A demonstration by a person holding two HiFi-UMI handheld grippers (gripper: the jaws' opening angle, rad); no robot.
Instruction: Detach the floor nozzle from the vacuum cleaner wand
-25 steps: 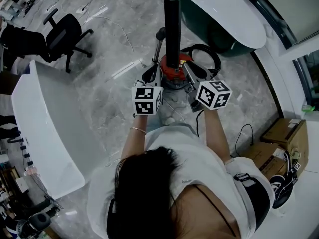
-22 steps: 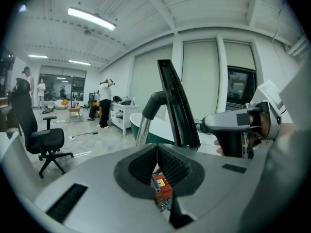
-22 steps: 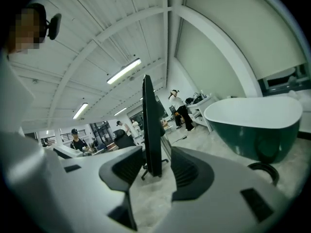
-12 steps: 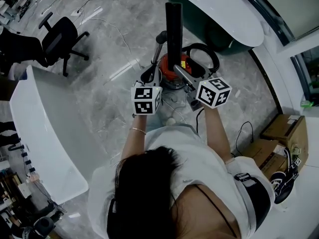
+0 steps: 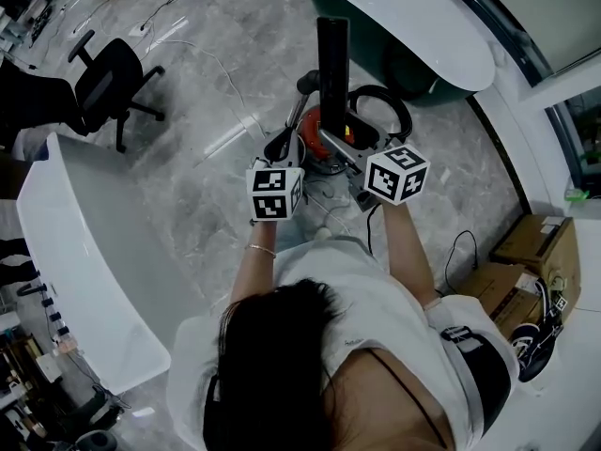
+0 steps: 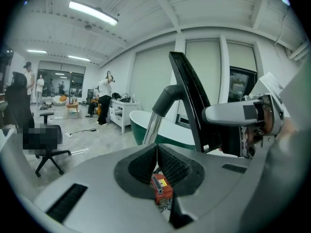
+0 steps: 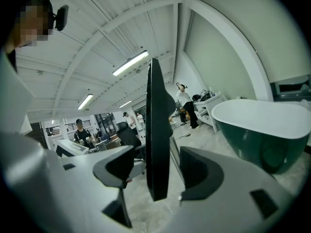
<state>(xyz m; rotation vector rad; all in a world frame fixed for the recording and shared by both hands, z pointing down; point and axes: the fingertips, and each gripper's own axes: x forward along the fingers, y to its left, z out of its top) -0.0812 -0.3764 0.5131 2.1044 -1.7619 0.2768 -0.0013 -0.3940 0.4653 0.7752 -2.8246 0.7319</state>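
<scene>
The black floor nozzle (image 5: pixel 331 54) stands raised on the metal wand (image 5: pixel 297 111) above the red vacuum canister (image 5: pixel 315 120). My right gripper (image 5: pixel 331 139) straddles the nozzle. In the right gripper view the nozzle (image 7: pixel 156 106) stands edge-on between the opening jaws of the right gripper (image 7: pixel 155 166), with a gap on both sides. My left gripper (image 5: pixel 284 150) is shut beside the wand's lower end. In the left gripper view the left gripper (image 6: pixel 156 147) shows nothing between its pads. The wand (image 6: pixel 151 125) and nozzle (image 6: pixel 192 101) rise just beyond them, and the canister (image 6: pixel 162 191) shows below.
A green bathtub with a white rim (image 5: pixel 413 26) stands behind the vacuum, and a black hose (image 5: pixel 383 111) loops beside it. An office chair (image 5: pixel 113 69) and a white curved counter (image 5: pixel 84 252) are at the left. Cardboard boxes (image 5: pixel 531 252) sit at the right, and cables lie on the floor.
Both grippers have shifted a little, the right one leftward toward the wand. The nozzle and wand stay upright and sit slightly further right in the picture.
</scene>
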